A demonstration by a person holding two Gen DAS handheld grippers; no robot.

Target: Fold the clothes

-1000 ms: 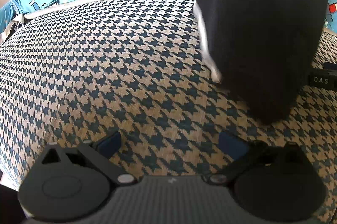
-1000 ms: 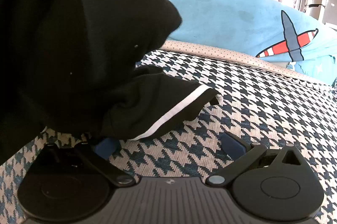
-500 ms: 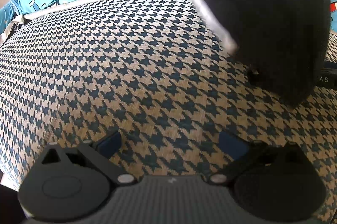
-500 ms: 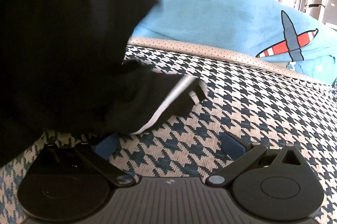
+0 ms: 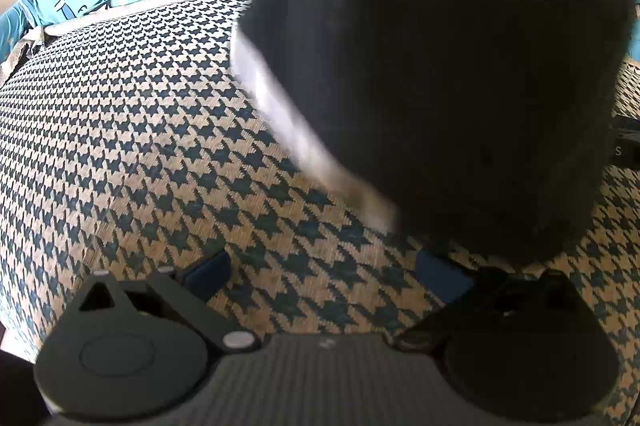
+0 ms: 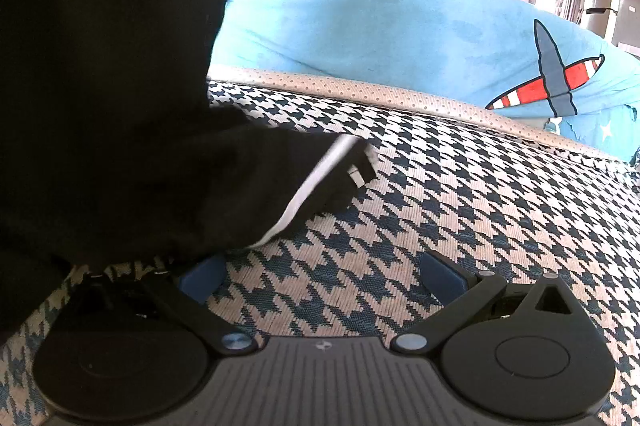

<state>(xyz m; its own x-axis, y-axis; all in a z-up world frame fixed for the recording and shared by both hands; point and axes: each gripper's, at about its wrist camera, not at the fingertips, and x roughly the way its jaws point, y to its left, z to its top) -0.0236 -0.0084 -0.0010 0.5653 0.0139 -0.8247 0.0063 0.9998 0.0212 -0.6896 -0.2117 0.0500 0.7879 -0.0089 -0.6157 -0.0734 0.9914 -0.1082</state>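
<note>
Fingers point(image 6: 442, 276) spread apart; black garment point(image 6: 120, 106) drapes beside both grippers.

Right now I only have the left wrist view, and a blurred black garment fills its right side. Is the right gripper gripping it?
Observer: No. The right gripper is open with nothing between its fingers. The black garment only hangs over the finger at the picture's left.
Operator: Where does the striped part end up?
Observer: The white-striped end rests on the houndstooth cover, ahead of that gripper.
Operator: What lies beyond it?
Observer: A blue blanket with a red-and-white plane print, behind the cover's edge.
</note>
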